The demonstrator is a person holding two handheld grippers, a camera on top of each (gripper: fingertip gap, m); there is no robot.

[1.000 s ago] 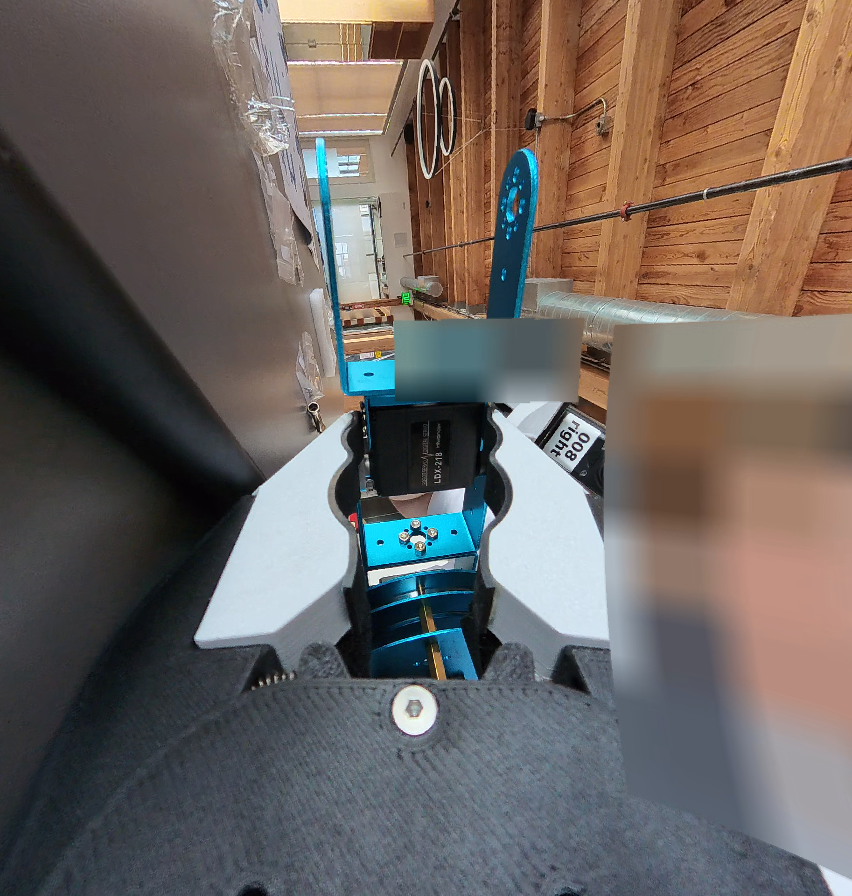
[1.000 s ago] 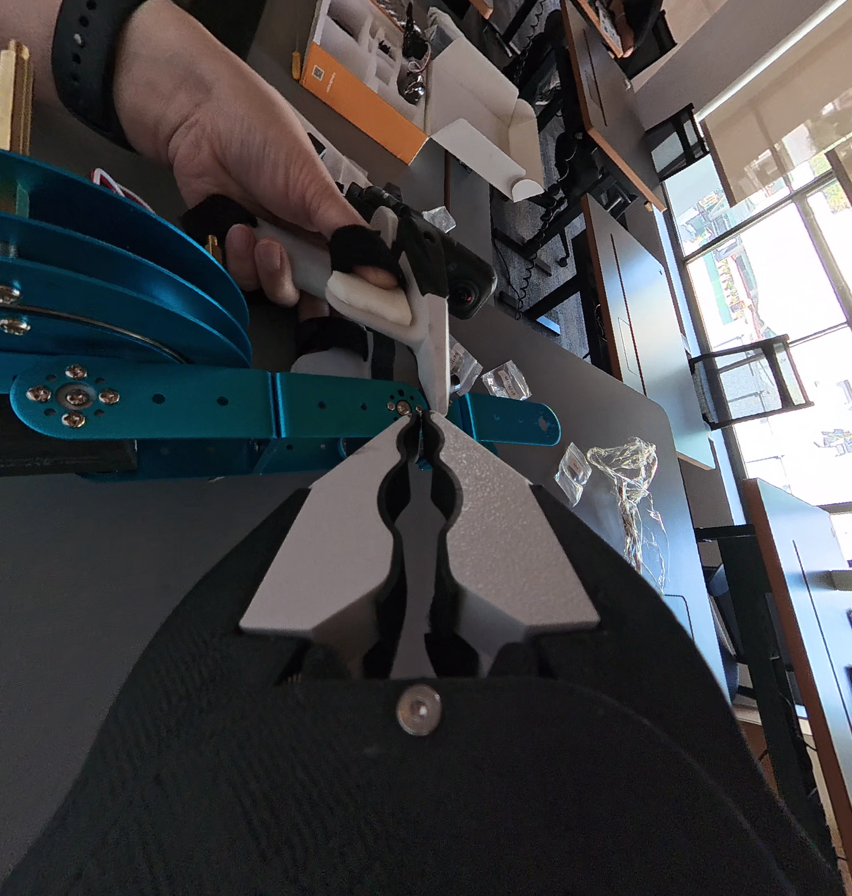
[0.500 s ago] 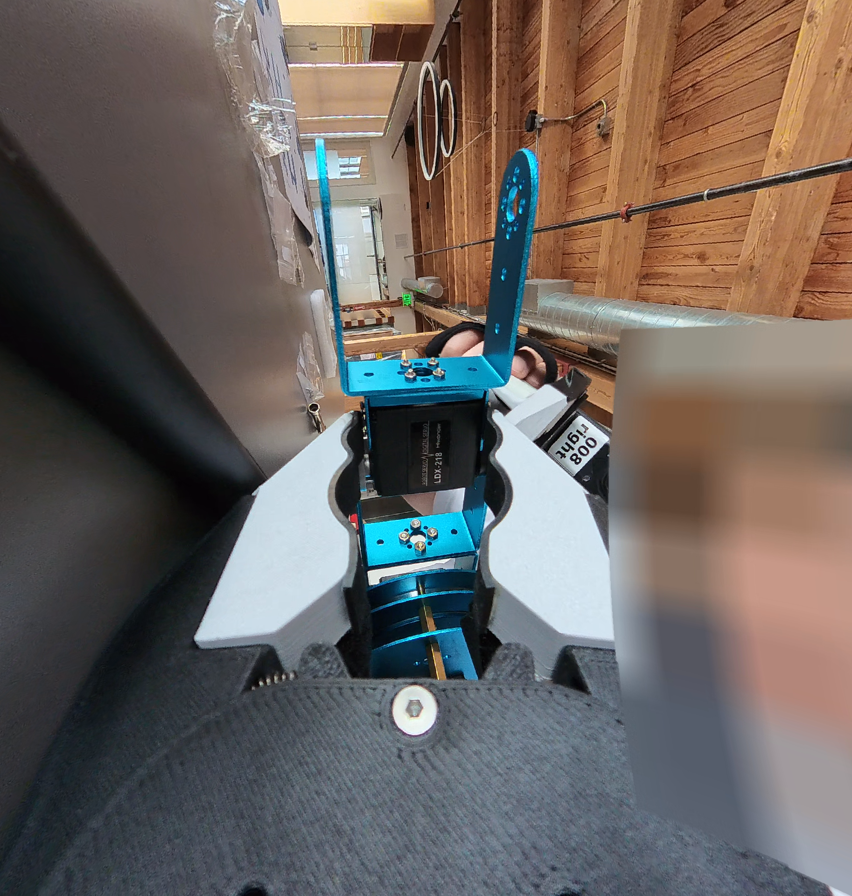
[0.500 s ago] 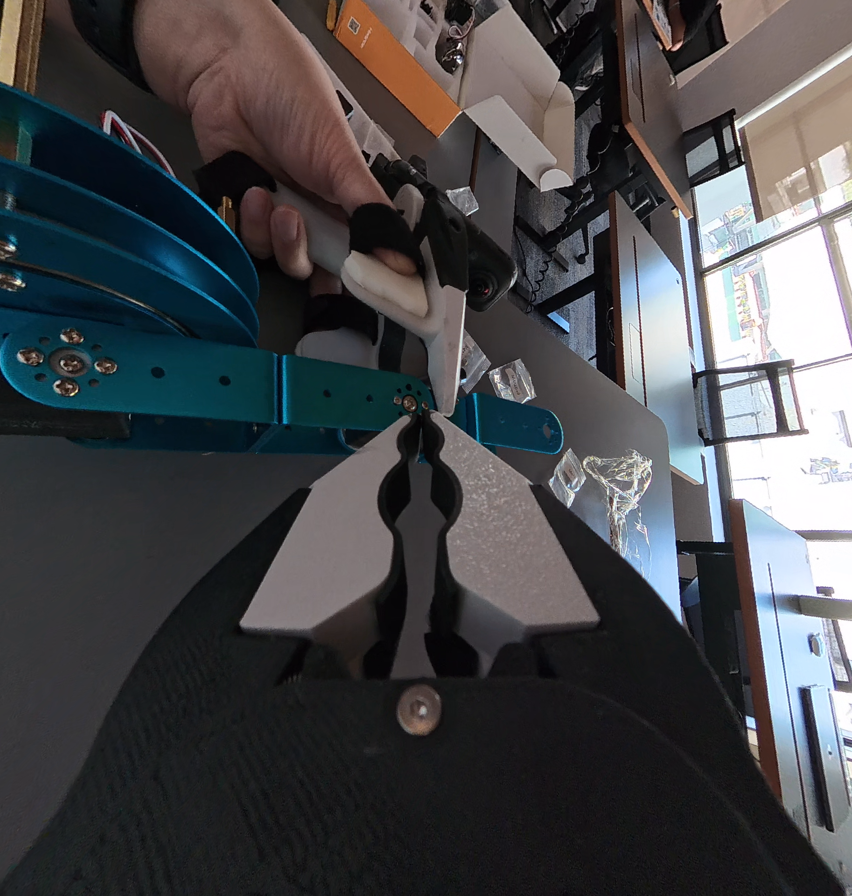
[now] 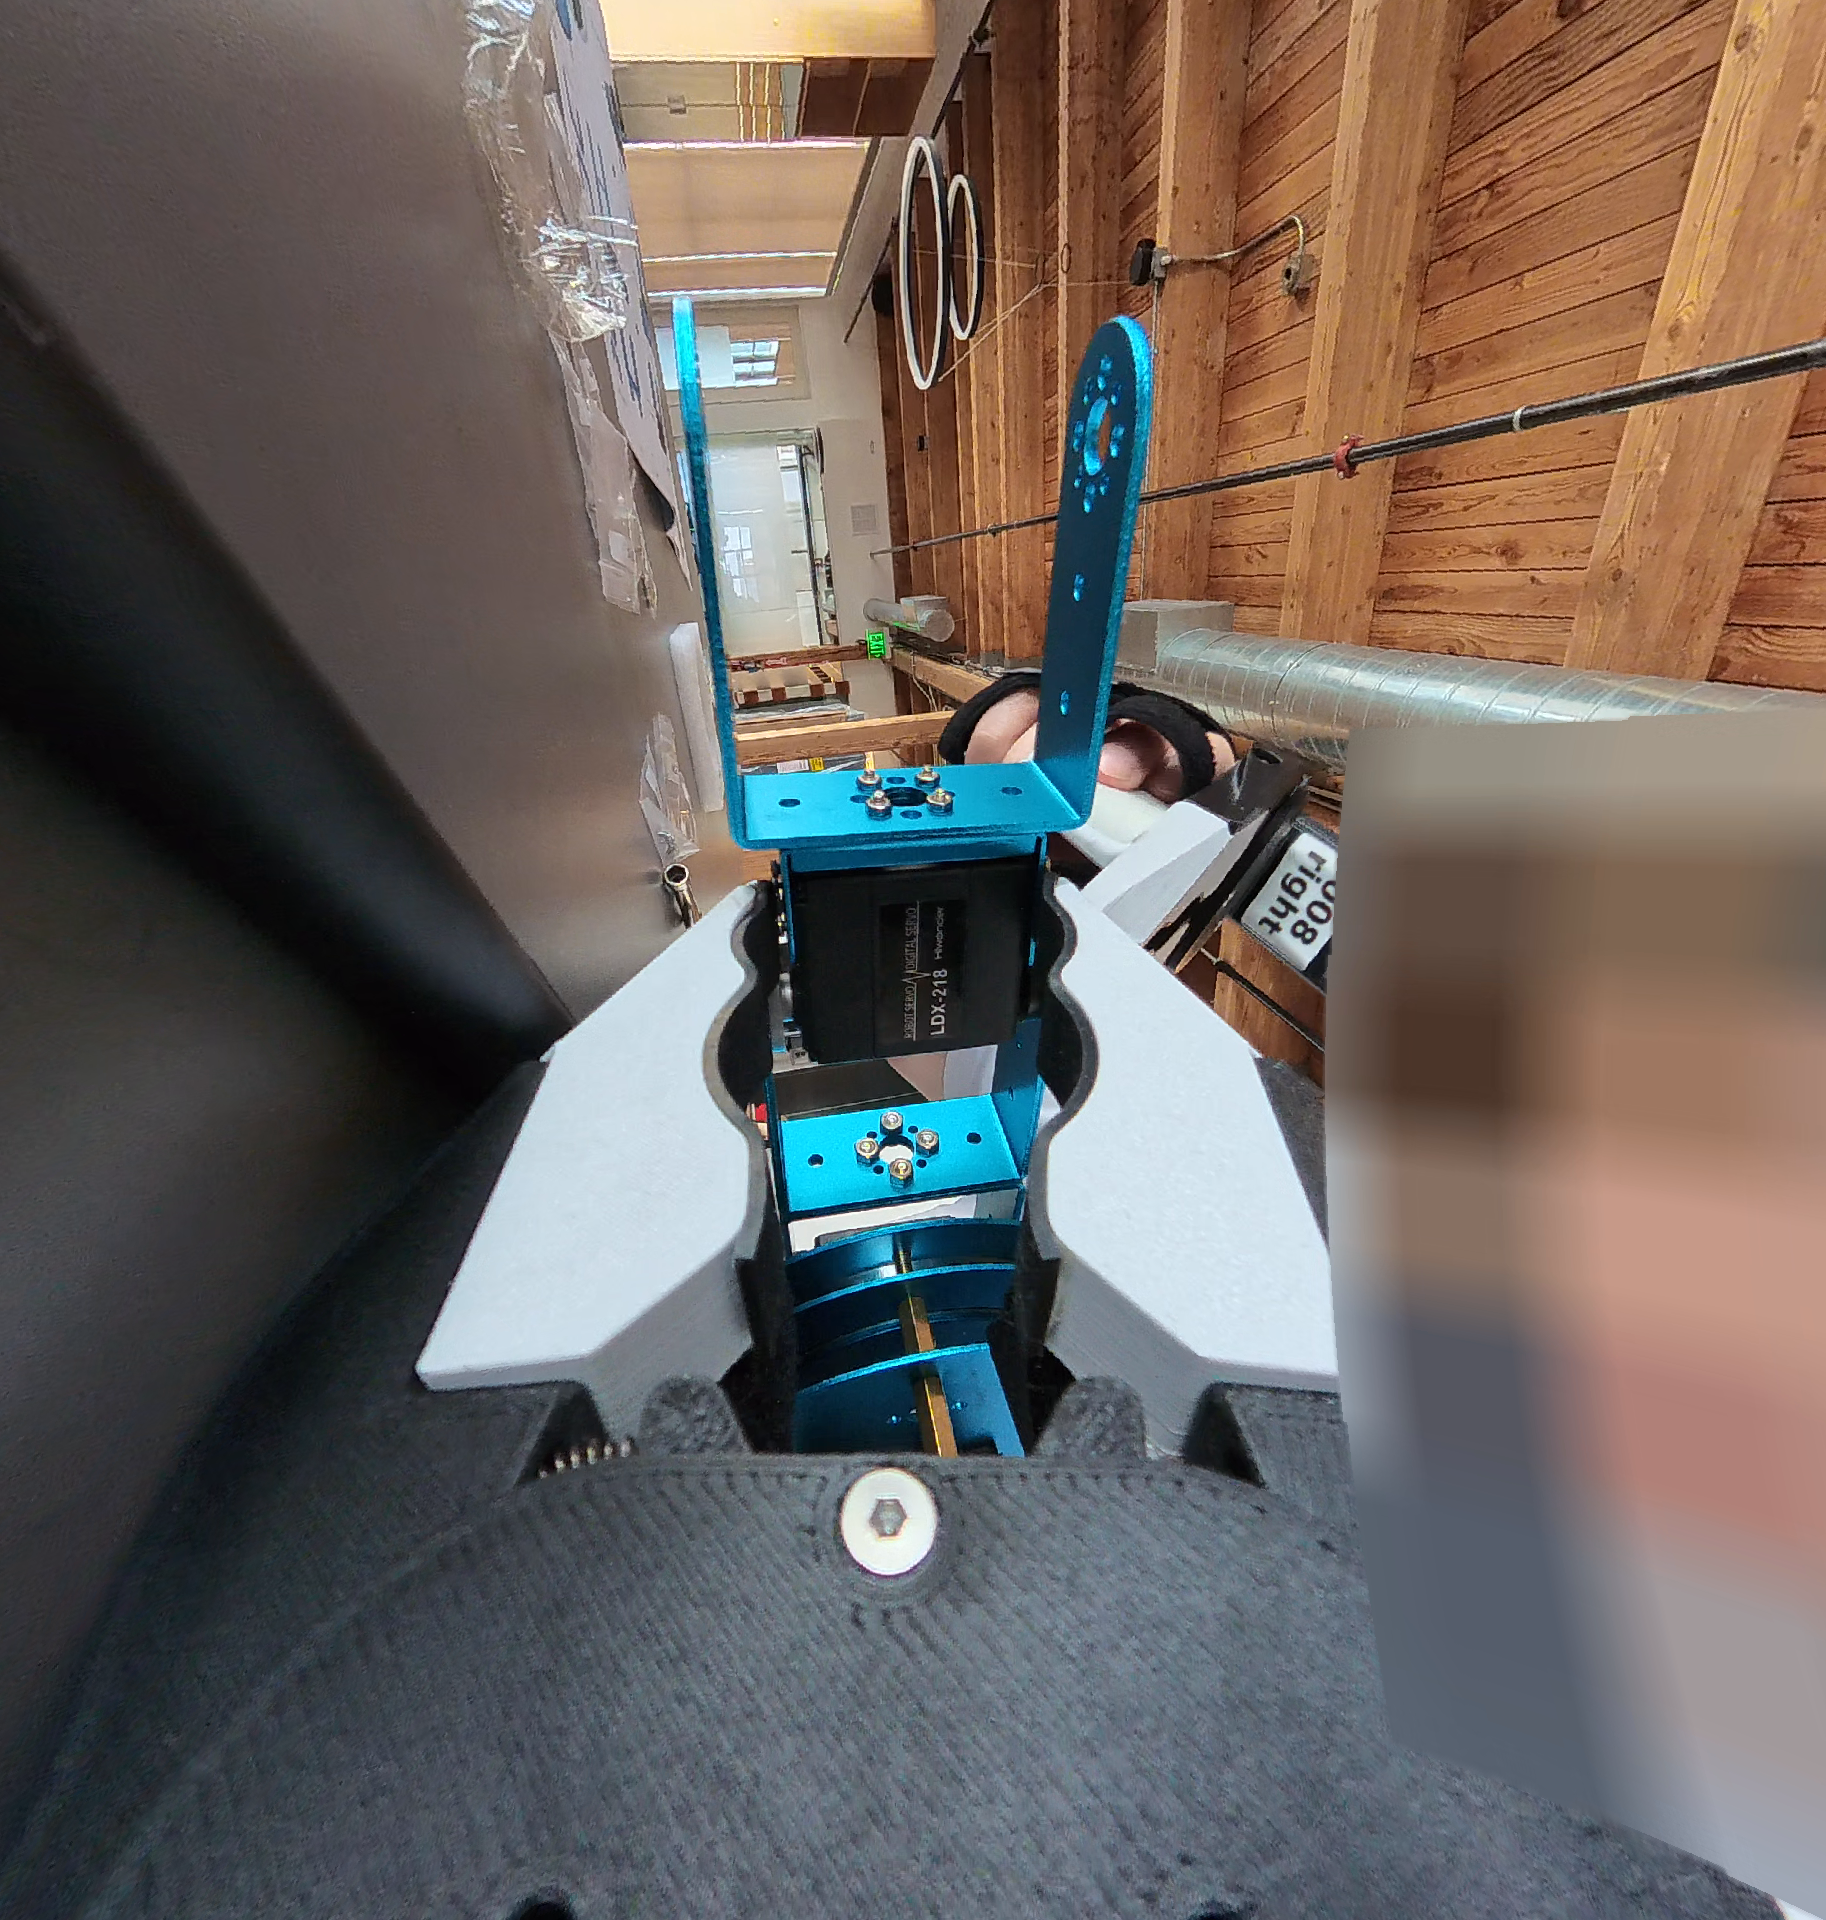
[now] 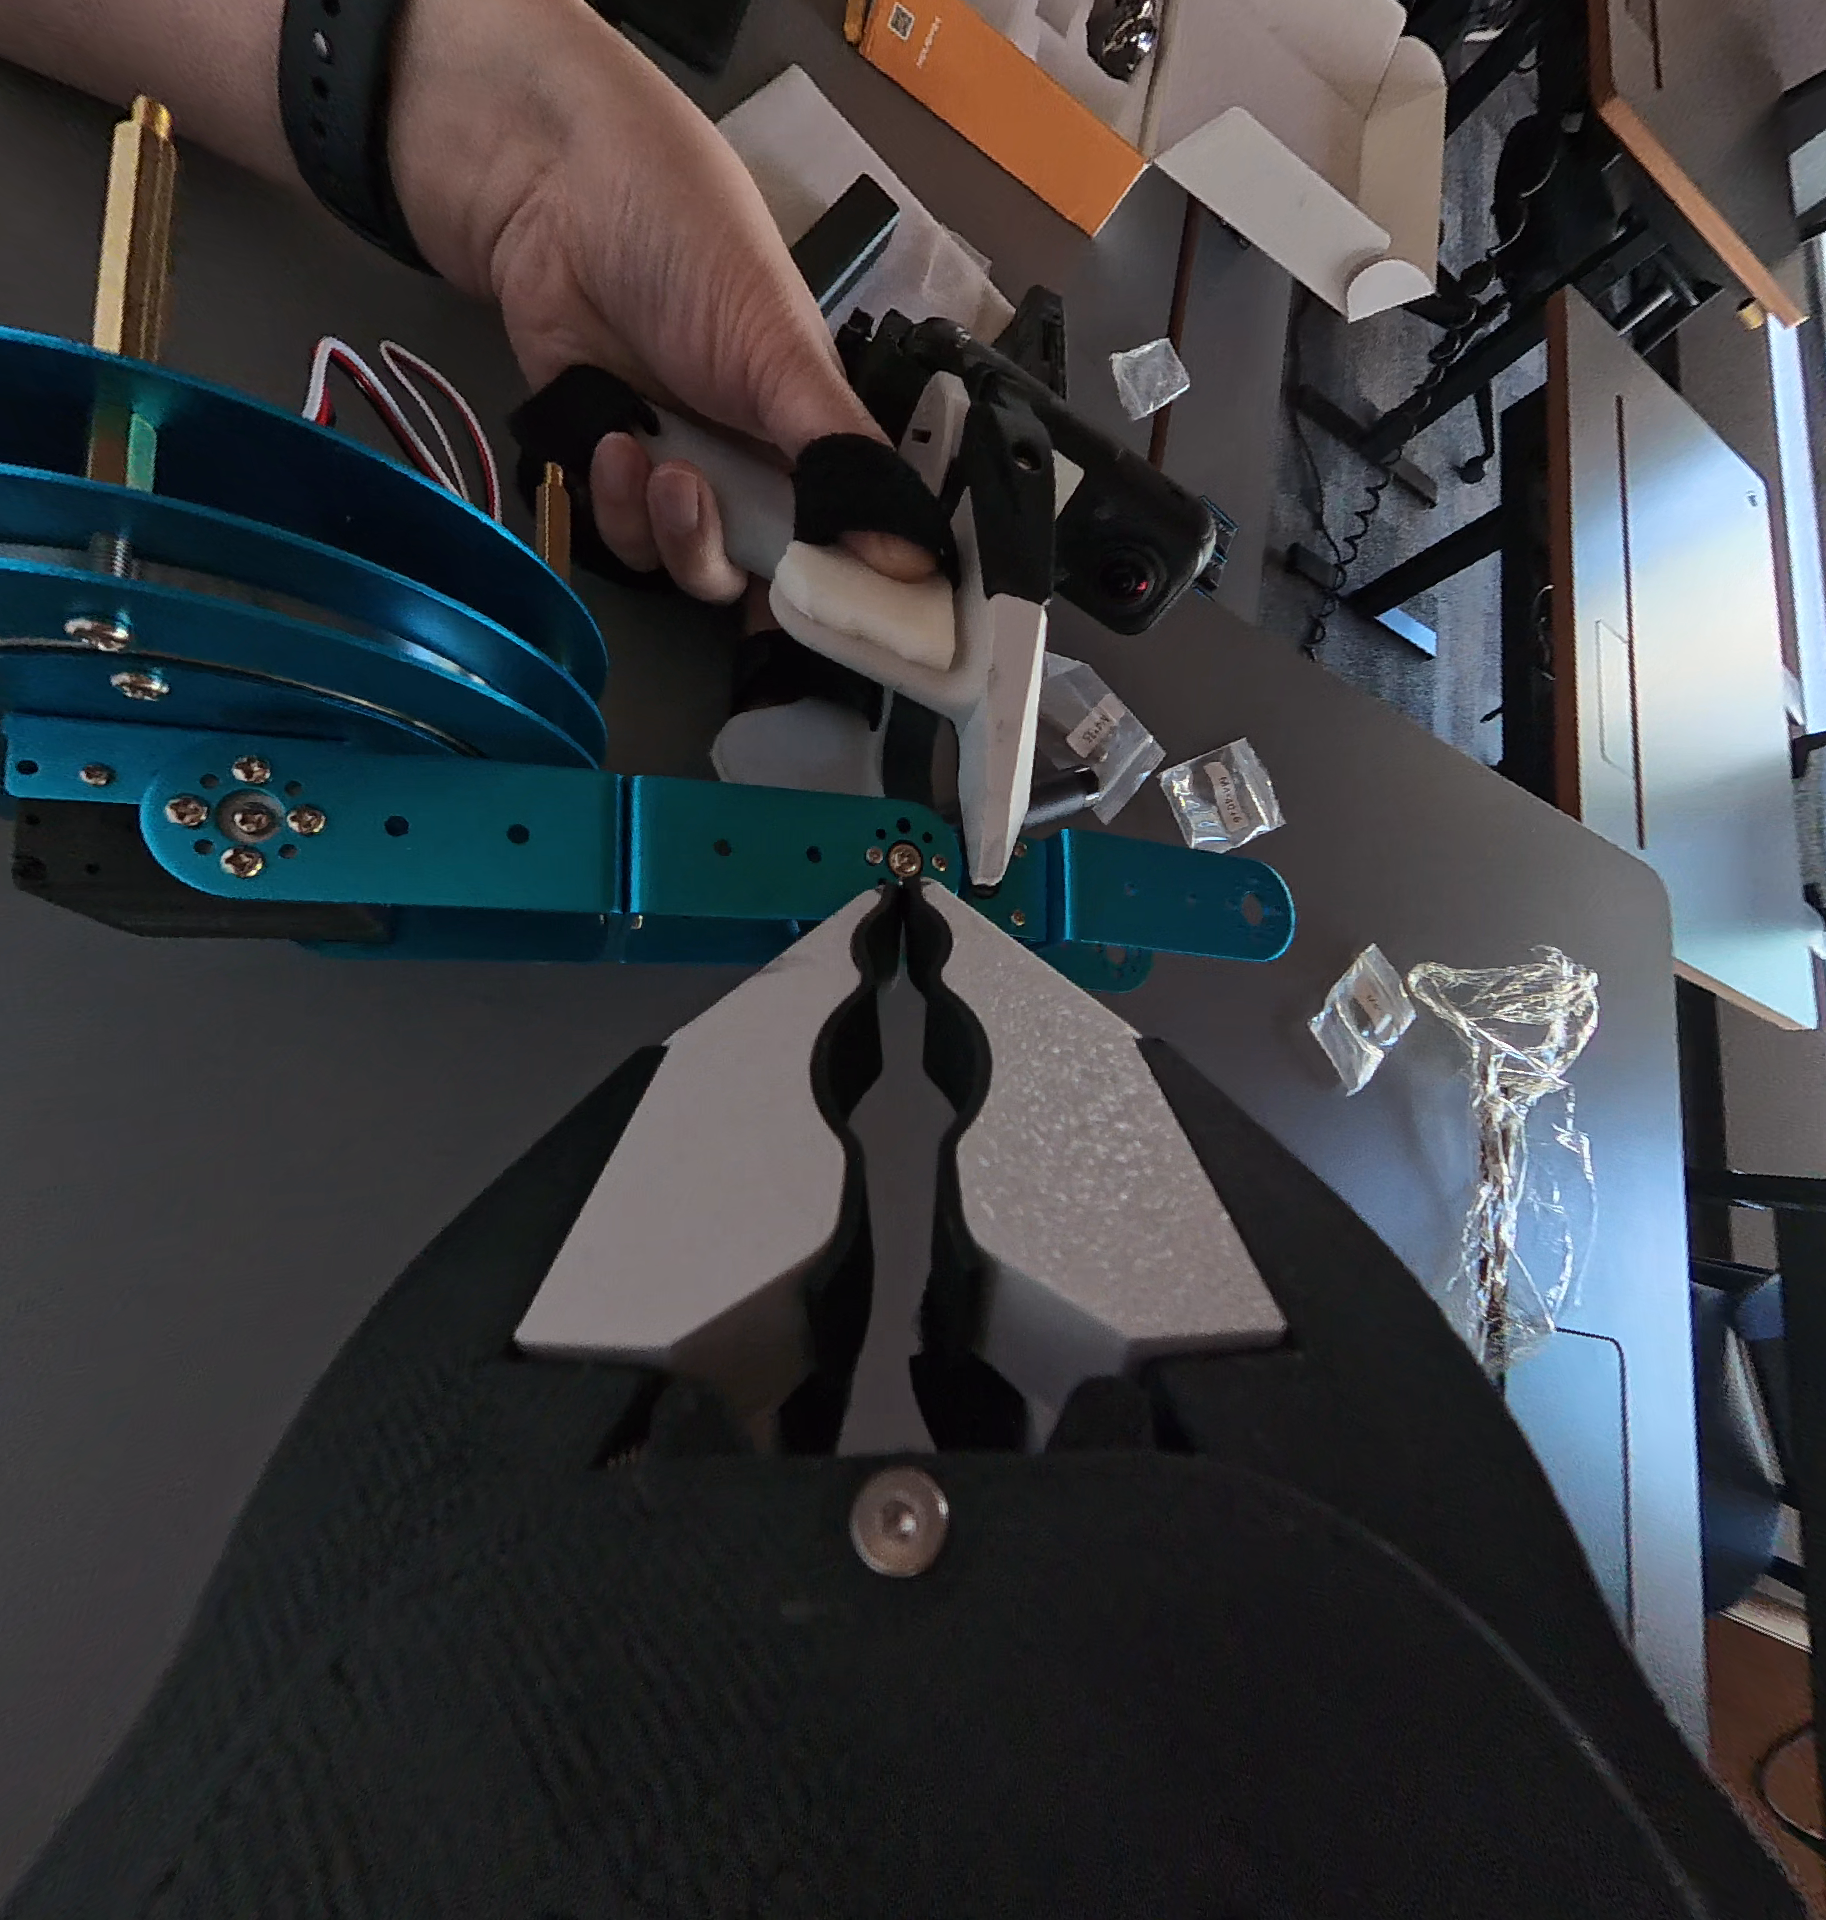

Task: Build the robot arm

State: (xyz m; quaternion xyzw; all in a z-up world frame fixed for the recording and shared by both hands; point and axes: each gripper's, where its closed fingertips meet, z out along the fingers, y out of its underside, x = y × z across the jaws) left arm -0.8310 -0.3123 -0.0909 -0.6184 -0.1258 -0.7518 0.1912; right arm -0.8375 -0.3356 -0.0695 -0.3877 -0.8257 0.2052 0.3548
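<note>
While the blue metal arm lies flat on the grey counter, its long axis runs from 9 to 3 o'clock in the right wrist view, across the line of the right tongs. These tongs are together, or almost so, and their tips pinch or touch a small screw on the side of the arm at 12 o'clock; I cannot tell if the screw is really gripped. The left tongs are clamped on the black servo of the same arm, one finger on each side. In the left wrist view the arm points straight away to 12 o'clock, with a blue U-bracket just beyond the servo and the round blue base plates deep between the fingers, near the camera. So the left tongs grip along the arm's axis, and the right tongs meet it from the side, near the same joint. In the right view a bare hand with a black wristband holds the left tool at 12 o'clock, and its white finger comes down on the arm just beside the screw. Small clear bags lie on the counter at 2 o'clock, and crumpled film at 3 o'clock.
</note>
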